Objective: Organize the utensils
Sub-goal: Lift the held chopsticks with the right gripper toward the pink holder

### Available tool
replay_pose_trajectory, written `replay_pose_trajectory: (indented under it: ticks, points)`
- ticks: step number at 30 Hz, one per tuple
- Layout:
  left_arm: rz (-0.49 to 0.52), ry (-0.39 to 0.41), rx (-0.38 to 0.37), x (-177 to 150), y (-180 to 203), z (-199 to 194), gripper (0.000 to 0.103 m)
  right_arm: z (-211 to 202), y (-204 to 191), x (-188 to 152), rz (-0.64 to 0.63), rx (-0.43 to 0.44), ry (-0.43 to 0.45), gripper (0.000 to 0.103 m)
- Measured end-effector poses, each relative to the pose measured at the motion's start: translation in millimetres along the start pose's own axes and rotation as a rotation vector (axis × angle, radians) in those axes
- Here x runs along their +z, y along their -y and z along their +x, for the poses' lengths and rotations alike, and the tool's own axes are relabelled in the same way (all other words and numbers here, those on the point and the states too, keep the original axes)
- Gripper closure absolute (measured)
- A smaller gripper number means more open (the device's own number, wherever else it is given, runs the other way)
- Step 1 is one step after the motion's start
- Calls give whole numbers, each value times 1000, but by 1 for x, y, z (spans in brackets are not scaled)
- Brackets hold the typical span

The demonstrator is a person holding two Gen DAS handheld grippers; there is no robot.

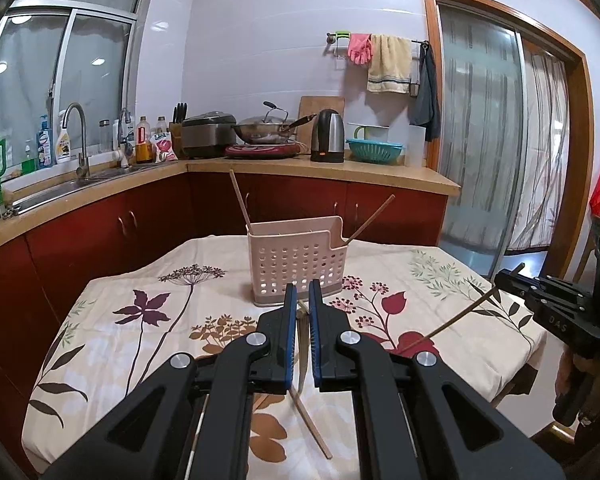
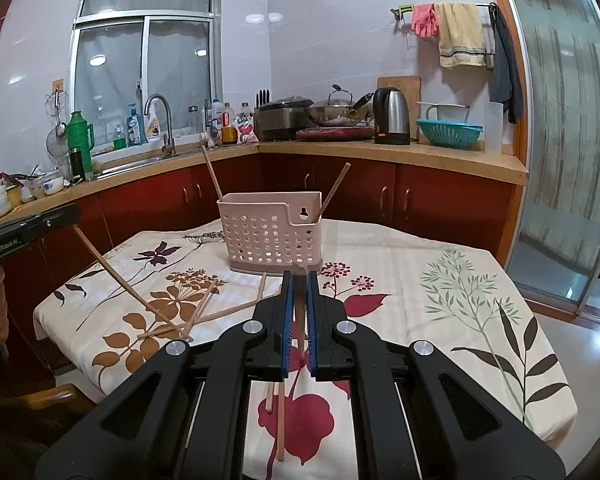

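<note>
A pink perforated utensil holder (image 1: pixel 298 266) (image 2: pixel 270 238) stands upright mid-table with two chopsticks (image 1: pixel 239 201) (image 2: pixel 334 192) leaning in it. My left gripper (image 1: pixel 303 300) is shut on a wooden chopstick (image 1: pixel 303 396) that hangs down between its jaws, just in front of the holder. From the right wrist view the left gripper (image 2: pixel 66 216) shows at far left with its chopstick (image 2: pixel 132 286) slanting to the table. My right gripper (image 2: pixel 299 284) is shut on another chopstick (image 2: pixel 281 420); it shows at right in the left view (image 1: pixel 504 280). Several loose chopsticks (image 2: pixel 204 312) lie on the cloth.
The table has a floral cloth (image 2: pixel 440 300). Red cabinets and a counter (image 1: pixel 320 168) with sink, wok, kettle (image 1: pixel 327 136) and teal colander stand behind. A sliding glass door (image 2: pixel 560 140) is on the right.
</note>
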State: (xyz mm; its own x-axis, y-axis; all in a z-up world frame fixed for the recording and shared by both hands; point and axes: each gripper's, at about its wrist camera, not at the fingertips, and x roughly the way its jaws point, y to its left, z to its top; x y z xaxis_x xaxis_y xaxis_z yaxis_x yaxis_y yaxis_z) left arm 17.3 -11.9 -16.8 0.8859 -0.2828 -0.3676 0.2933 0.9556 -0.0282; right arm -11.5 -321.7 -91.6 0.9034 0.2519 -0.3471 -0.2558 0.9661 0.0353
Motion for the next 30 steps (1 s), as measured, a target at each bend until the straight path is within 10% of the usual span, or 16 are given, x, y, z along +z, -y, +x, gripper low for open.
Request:
replay_pose_trajectory:
  ticks: [30]
  points:
    - [4, 55, 21, 14, -4, 40, 96, 48, 3, 22, 2, 16, 18, 96]
